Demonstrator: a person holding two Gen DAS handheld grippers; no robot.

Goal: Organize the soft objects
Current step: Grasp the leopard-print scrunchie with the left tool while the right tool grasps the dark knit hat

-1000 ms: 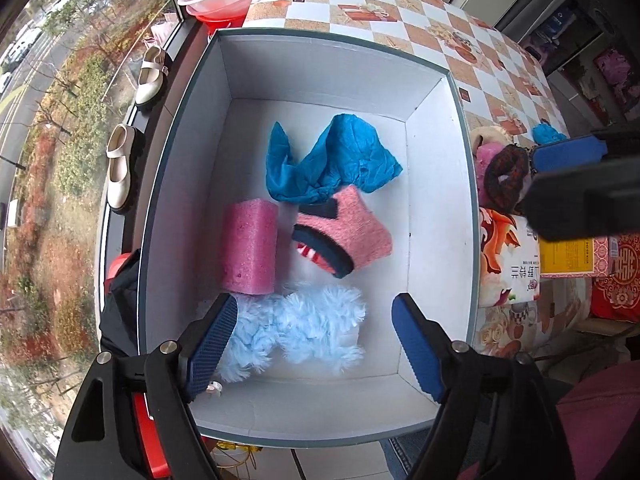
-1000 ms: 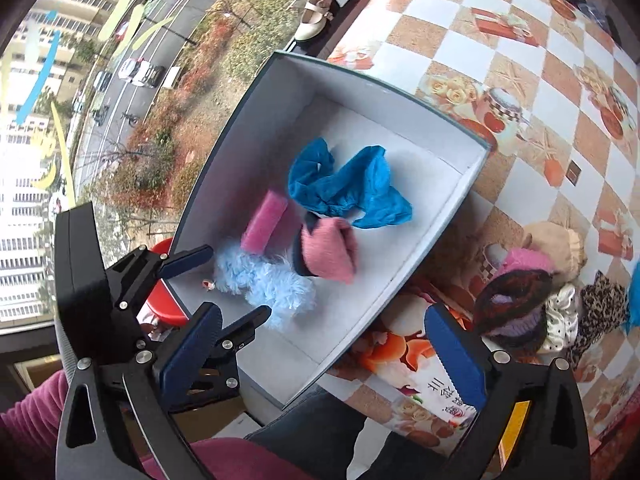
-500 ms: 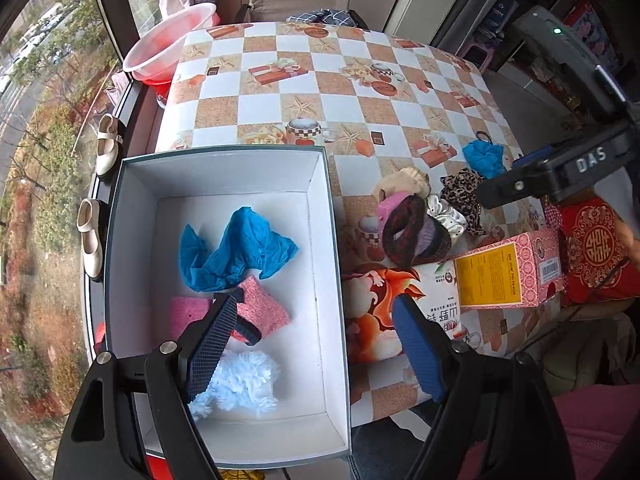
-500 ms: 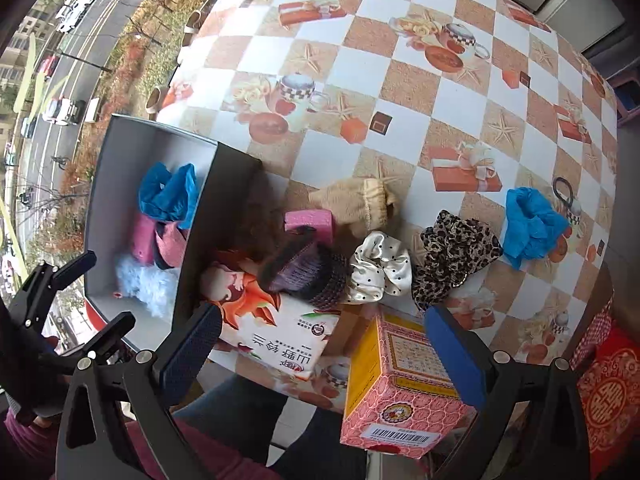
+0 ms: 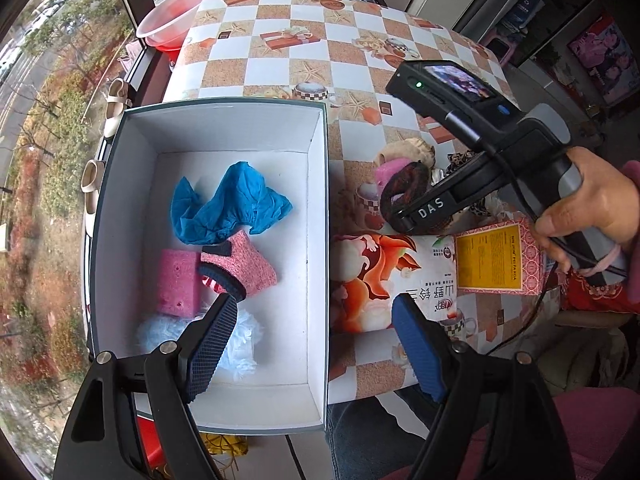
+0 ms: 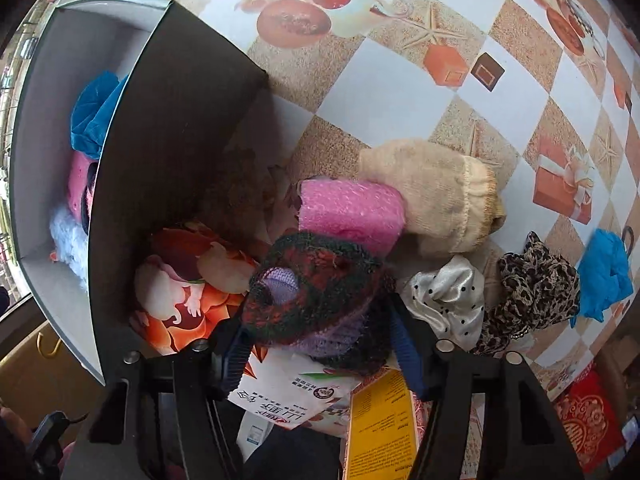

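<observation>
The right gripper [image 6: 320,336] has its blue-padded jaws partly spread around a dark red-and-green knitted scrunchie with a purple lining [image 6: 316,296]; the pads sit at its two flanks, though whether they press it cannot be told. The scrunchie rests on a flat packet printed with orange flowers [image 6: 188,292]. Just ahead of the jaws lies a pink foam sponge block [image 6: 352,212], touching a cream fleecy sock [image 6: 444,196] beyond it. To the right of the jaws are a white dotted satin scrunchie [image 6: 448,300], a leopard-print scrunchie [image 6: 536,292] and, farther right, a crumpled blue glove [image 6: 608,276].

The left gripper [image 5: 312,348] hangs wide open and empty over the near right wall of a white-lined open cardboard box [image 5: 318,208]. Inside the box, ahead-left of the jaws — a pale blue fluffy piece [image 5: 244,340], a pink sponge [image 5: 178,280], a pink knit sock with a dark cuff [image 5: 244,268] and blue crumpled fabric [image 5: 228,204].
</observation>
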